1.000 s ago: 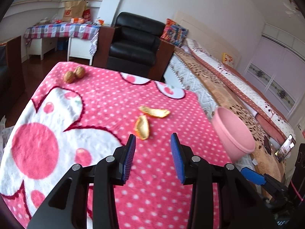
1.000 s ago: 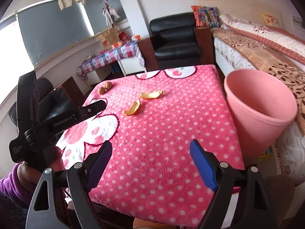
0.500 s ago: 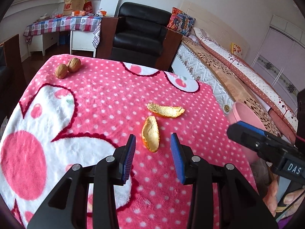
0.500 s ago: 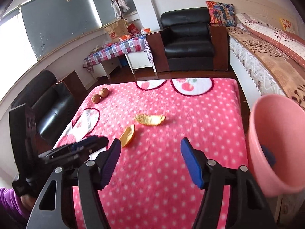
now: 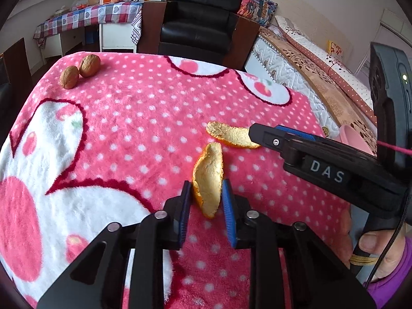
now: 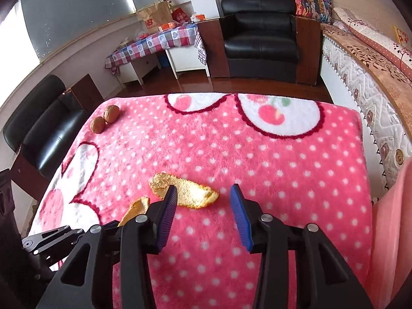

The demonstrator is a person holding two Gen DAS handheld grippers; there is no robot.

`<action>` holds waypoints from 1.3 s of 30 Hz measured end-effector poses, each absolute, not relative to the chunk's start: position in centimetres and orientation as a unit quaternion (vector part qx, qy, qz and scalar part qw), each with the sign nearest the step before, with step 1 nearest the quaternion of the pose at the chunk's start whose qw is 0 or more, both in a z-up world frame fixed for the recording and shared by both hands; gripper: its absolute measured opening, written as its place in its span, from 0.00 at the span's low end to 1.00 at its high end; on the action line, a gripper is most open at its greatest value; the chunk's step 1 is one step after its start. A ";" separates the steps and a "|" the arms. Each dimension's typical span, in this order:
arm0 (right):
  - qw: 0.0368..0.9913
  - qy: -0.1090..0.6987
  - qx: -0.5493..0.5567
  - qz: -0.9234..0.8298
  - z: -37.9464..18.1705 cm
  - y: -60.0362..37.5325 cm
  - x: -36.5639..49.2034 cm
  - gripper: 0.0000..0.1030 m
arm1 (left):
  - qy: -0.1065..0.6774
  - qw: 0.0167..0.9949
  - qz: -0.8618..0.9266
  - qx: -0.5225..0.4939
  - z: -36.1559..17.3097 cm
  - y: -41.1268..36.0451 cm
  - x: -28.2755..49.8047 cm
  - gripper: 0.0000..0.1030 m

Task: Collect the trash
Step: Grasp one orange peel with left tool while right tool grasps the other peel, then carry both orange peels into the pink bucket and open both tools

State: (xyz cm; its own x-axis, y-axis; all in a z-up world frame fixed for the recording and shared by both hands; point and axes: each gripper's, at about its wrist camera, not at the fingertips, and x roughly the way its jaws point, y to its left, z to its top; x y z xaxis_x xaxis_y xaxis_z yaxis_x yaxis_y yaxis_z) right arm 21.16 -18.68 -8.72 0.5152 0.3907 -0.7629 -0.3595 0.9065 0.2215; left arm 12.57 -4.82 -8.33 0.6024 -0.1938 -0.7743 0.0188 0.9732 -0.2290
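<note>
left wrist: riding its gripper, looking steeply down, close over the pink blanket | right wrist: looking likewise | both are sharing peels, walnuts, black armchair

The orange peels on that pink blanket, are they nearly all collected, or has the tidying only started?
Only started. Nothing looks binned yet: both peels still lie on the blanket. In hand: the left tool is closing around the nearer peel, and the right tool is closing over the farther peel, not gripping it yet. Left: lifting both into the pink bin at the blanket's edge. Two walnuts sit untouched at the far corner.
</note>
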 end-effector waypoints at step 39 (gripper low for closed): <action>0.921 0.349 0.077 0.151 -2.1 -26.4 2.2 0.05 | 0.352 0.931 -0.090 -0.039 -1.6 -8.8 3.6 0.03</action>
State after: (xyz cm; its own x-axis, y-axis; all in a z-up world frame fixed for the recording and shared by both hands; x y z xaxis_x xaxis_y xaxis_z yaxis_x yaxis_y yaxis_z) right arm 2.18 -26.39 -2.15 0.7102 0.3320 -0.6208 -0.2241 0.9426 0.2477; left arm 3.62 -8.77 -1.62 0.7355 -0.1950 -0.6488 0.1397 0.9808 -0.1364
